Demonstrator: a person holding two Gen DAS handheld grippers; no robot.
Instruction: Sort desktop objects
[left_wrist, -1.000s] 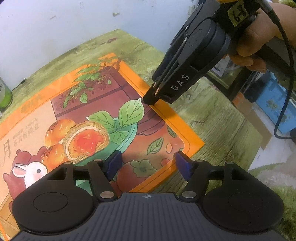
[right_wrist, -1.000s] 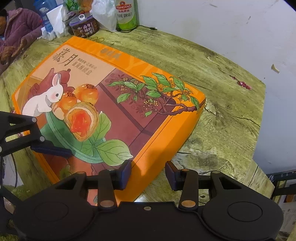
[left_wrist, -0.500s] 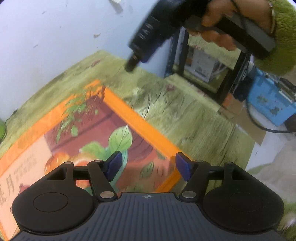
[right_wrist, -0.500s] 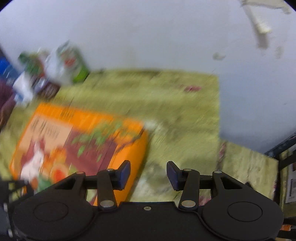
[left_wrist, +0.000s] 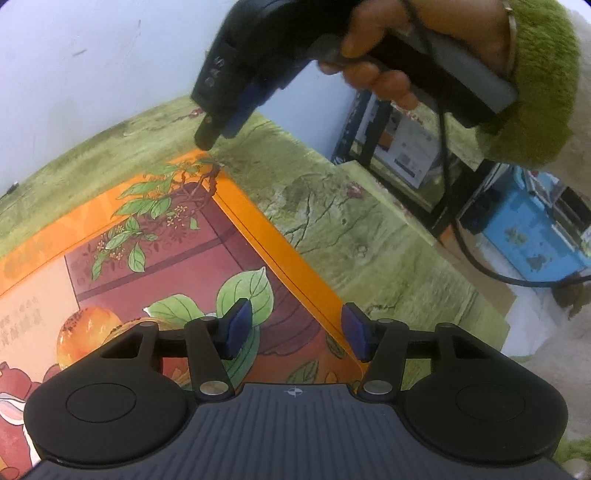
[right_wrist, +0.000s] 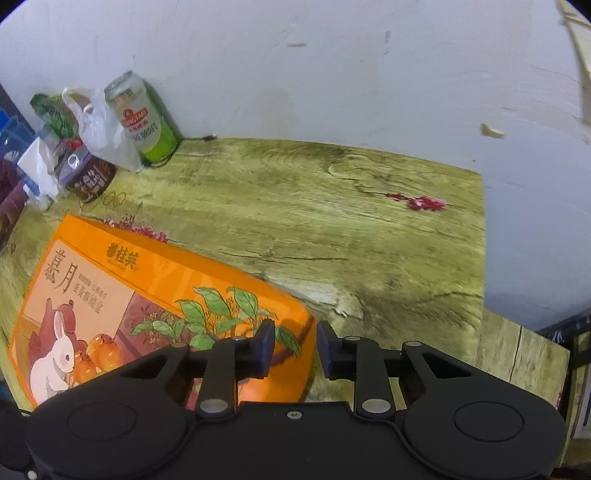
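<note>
A flat orange gift box printed with a rabbit, pastries and leaves lies on the green wood-grain table. My left gripper hovers open over the box's near right edge, with nothing between its blue pads. A hand in a fuzzy green sleeve holds my right gripper in the air above the box's far corner. In the right wrist view that gripper stands open and empty, with the corner of the box just behind its left finger.
A green beer can, a clear plastic bag and a brown round tub crowd the far left by the white wall. Past the table's right edge are a black rack and a blue crate.
My right gripper has lifted off the box's right edge and swung up toward its far corner. The left gripper has shifted toward the box's right side. Both stay open.
</note>
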